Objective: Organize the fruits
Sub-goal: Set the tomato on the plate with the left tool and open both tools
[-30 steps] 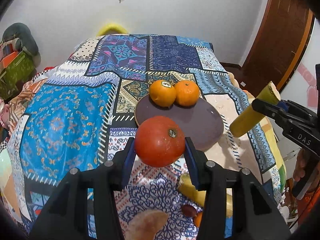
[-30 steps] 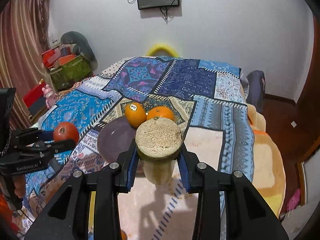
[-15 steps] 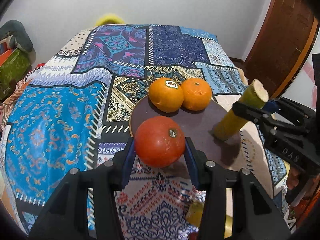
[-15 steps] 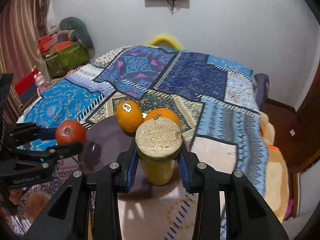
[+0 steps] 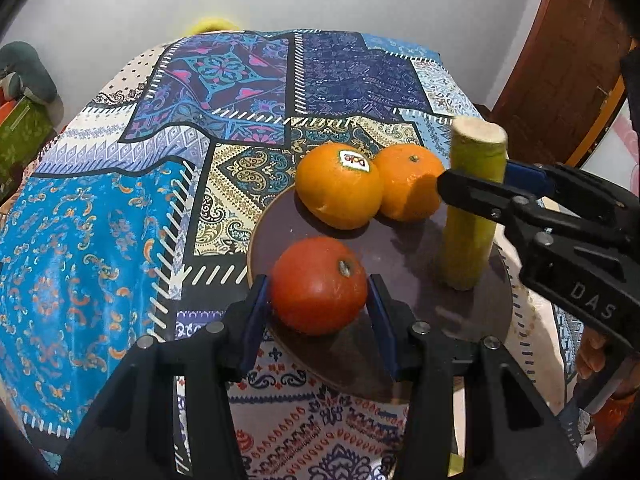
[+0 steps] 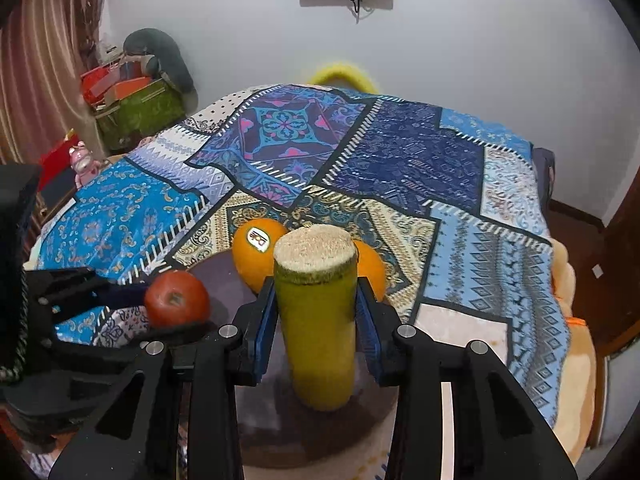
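Note:
A dark round plate [image 5: 400,248] lies on the patterned cloth with two oranges [image 5: 338,190] [image 5: 408,184] at its far side. My left gripper [image 5: 318,292] is shut on a red tomato [image 5: 320,284], just over the plate's near rim. A yellow-green sugarcane piece [image 6: 316,340] stands upright on the plate's right part between my right gripper's [image 6: 316,292] pads. Those jaws are opening, and the pads still lie against its sides. From the right wrist view the tomato [image 6: 176,304] and the stickered orange [image 6: 252,256] sit left of the cane.
The patchwork cloth [image 5: 100,240] covers a wide surface that drops off at the right, toward a wooden door [image 5: 568,60]. Boxes and bags [image 6: 136,108] stand by the wall at far left. A hand [image 5: 592,360] holds the right gripper's handle.
Both grippers moved forward and down to the plate. The cane went from tilted in the air to upright on the plate. The tomato now hangs over the plate's near rim.

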`<state>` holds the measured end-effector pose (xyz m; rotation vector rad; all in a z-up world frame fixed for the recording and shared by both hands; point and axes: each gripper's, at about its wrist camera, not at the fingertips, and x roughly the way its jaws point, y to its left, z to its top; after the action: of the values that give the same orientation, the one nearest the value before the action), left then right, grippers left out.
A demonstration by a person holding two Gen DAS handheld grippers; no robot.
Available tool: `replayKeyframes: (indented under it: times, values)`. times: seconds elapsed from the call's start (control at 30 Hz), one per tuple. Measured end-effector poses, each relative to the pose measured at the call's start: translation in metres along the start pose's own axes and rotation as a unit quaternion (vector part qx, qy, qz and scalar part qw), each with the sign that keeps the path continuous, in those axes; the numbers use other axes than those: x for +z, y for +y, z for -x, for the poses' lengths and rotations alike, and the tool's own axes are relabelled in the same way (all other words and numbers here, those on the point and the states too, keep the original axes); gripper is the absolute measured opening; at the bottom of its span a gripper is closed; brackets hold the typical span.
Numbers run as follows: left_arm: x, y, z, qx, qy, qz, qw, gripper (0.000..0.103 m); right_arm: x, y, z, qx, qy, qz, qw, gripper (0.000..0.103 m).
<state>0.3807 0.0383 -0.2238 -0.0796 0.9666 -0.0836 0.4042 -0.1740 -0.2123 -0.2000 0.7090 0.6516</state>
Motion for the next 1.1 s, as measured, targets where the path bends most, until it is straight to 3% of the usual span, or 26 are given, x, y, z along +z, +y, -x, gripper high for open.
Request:
replayKeyframes:
  times: [0.2,0.63,1.1]
  values:
    - [0.004,-0.002,0.009,0.009,-0.023,-0.01,0.9997,0.049,0.002,0.003,-0.011,0.016,0.008,0.0,1.0,0.039]
    - [-0.005,0.005,0.018,0.012,-0.019,-0.001,0.9997,0.049,-0.011,-0.001,-0.02,0.03,0.041,-0.015,0.999,0.039]
    - [-0.021,-0.003,0.098,0.021,-0.062,-0.006,0.9978,0.053,-0.024,0.015,0.066,0.026,-0.001,-0.006,1.0,0.039]
